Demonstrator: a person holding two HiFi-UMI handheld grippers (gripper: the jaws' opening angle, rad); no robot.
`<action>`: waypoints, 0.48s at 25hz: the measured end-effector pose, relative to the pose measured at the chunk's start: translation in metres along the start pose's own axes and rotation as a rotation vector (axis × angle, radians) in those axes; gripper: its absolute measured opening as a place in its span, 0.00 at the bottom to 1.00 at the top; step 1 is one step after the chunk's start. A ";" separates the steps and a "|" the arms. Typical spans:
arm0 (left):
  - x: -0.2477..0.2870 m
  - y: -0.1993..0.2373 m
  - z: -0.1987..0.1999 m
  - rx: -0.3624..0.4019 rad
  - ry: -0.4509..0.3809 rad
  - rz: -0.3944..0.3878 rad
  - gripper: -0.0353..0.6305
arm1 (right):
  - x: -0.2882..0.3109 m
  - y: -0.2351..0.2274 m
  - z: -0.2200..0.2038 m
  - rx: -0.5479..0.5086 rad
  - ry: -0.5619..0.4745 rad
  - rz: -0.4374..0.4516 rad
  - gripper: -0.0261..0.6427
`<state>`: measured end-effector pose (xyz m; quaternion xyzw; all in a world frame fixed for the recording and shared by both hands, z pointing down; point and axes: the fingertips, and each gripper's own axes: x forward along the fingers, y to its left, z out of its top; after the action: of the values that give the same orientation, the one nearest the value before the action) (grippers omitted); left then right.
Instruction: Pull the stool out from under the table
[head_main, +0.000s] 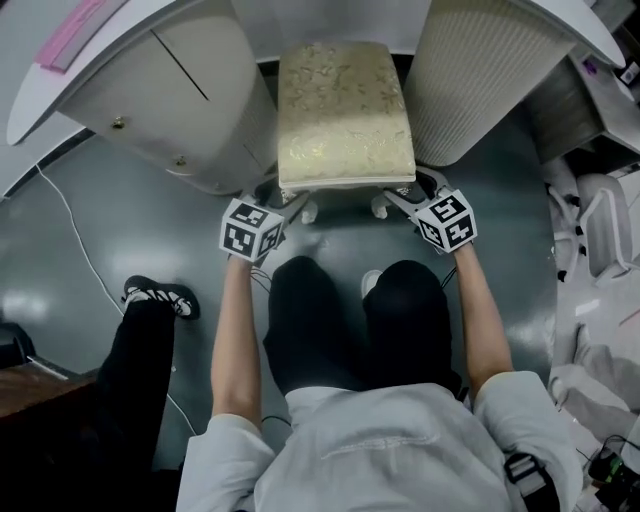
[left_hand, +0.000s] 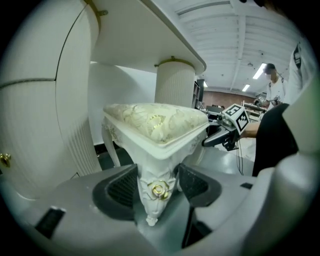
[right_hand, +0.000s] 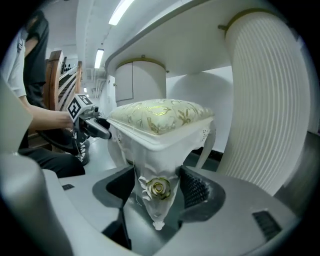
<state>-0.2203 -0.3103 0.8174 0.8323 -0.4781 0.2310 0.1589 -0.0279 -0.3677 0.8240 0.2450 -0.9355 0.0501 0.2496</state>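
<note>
A white carved stool (head_main: 345, 110) with a cream and gold cushion stands on the grey floor between the table's two pedestals. My left gripper (head_main: 290, 205) is at its front left leg (left_hand: 156, 200). In the left gripper view, the left gripper (left_hand: 158, 184) has its jaws open with that leg between the pads. My right gripper (head_main: 400, 198) is at the front right leg (right_hand: 159, 200). In the right gripper view, the right gripper (right_hand: 157, 192) is open too, with the gold rose of the leg between its pads.
The smooth pedestal (head_main: 170, 90) and the ribbed pedestal (head_main: 480, 80) flank the stool closely. My knees (head_main: 350, 310) are just behind the grippers. Another person's leg and black shoe (head_main: 160, 295) stand at the left beside a floor cable (head_main: 75, 235). White furniture (head_main: 600, 230) crowds the right.
</note>
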 end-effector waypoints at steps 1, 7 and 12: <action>0.000 -0.001 0.000 -0.009 -0.006 0.001 0.45 | -0.001 0.000 0.000 0.010 -0.008 -0.003 0.48; -0.004 -0.001 -0.001 -0.031 -0.004 -0.011 0.45 | 0.000 0.003 0.000 0.018 -0.012 -0.004 0.48; -0.011 -0.008 -0.005 -0.031 -0.008 -0.026 0.44 | -0.007 0.011 -0.003 0.026 -0.011 -0.006 0.48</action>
<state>-0.2190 -0.2956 0.8157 0.8367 -0.4716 0.2182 0.1729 -0.0264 -0.3545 0.8236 0.2510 -0.9355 0.0602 0.2414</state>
